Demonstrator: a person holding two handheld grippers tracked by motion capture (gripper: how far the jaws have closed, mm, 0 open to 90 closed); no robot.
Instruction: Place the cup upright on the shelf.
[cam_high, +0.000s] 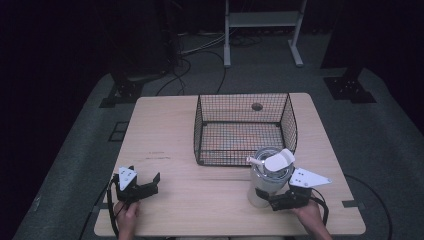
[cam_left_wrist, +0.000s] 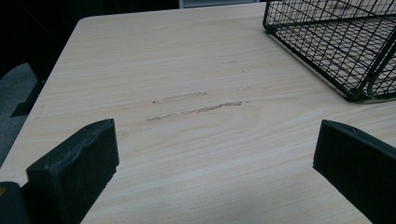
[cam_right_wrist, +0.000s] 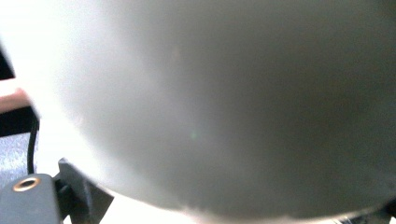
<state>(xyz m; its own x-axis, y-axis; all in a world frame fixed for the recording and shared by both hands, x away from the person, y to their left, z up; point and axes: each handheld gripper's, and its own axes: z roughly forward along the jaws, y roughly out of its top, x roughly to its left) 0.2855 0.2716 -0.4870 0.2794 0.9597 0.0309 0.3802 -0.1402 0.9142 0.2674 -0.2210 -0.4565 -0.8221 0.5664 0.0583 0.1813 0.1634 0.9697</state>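
High view: the left tool (cam_high: 145, 181) rests on the table (cam_high: 200, 200) near its near-left corner, held by a hand (cam_high: 126, 215) that enters from the near edge. Its jaws stand wide apart with nothing between them. The left gripper view confirms this: both black jaws flank bare wood, and faint scuff marks (cam_left_wrist: 196, 109) lie on the surface ahead.

At centre, toward the far side, a black wire basket (cam_high: 245, 129) stands on the table. A round hole (cam_high: 257, 106) in the tabletop shows through the basket's far wall. The basket's near-left corner appears at the upper right of the left gripper view.

To the right, a white jug (cam_high: 267, 180) stands upright just in front of the basket's near-right corner, with a white scoop (cam_high: 274, 161) lying across its open top. The right tool (cam_high: 272, 201) is at the jug's lower near side, held by the right hand (cam_high: 311, 216). In the right gripper view the jug's pale wall sits tight between the jaws, so the tool appears clamped on it.
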